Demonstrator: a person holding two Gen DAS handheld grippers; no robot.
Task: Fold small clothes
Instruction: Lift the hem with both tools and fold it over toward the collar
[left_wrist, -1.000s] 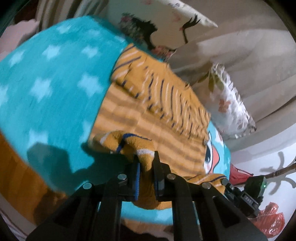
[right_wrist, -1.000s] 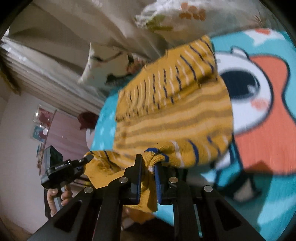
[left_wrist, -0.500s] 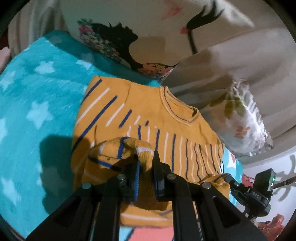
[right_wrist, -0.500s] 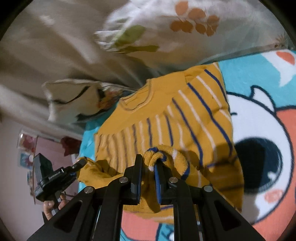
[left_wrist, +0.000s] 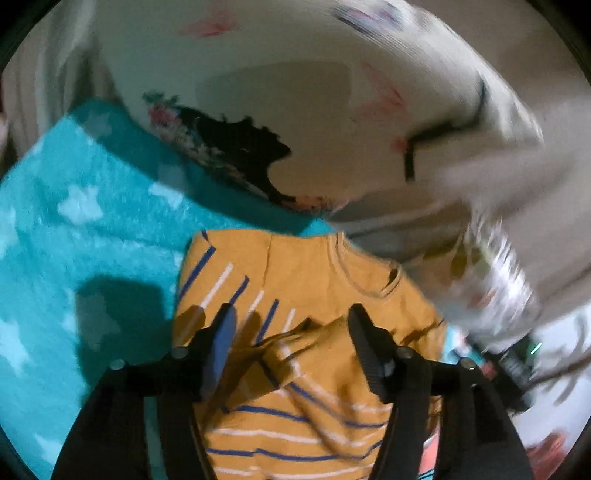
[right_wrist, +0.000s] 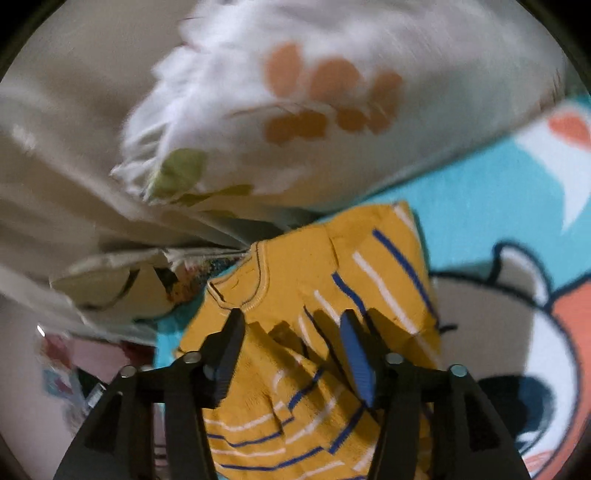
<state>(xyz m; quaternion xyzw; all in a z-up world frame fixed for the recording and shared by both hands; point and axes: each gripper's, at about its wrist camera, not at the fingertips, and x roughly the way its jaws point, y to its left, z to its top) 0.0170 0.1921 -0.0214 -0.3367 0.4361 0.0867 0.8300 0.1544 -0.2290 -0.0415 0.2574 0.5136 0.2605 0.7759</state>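
On fleecy blanket (left_wrist: 92, 221): folded knit shirt (left_wrist: 314, 273), both grippers wide.

A teal blanket (left_wrist: 92, 236) with pale stars fills the left wrist view from 8 to 10 o'clock. At 12 o'clock a cream pillow (left_wrist: 280, 85) with a dark printed figure and pink marks rests on the blanket's far edge. Toward 3 o'clock sits a blurred leaf-print pillow (left_wrist: 495, 273), touching beige sheets (left_wrist: 517, 177). In the right wrist view the leaf-print pillow (right_wrist: 325, 110), with orange and green leaves, lies at 12 o'clock, while the blanket's cartoon face (right_wrist: 517, 332) spans 3 to 5 o'clock.
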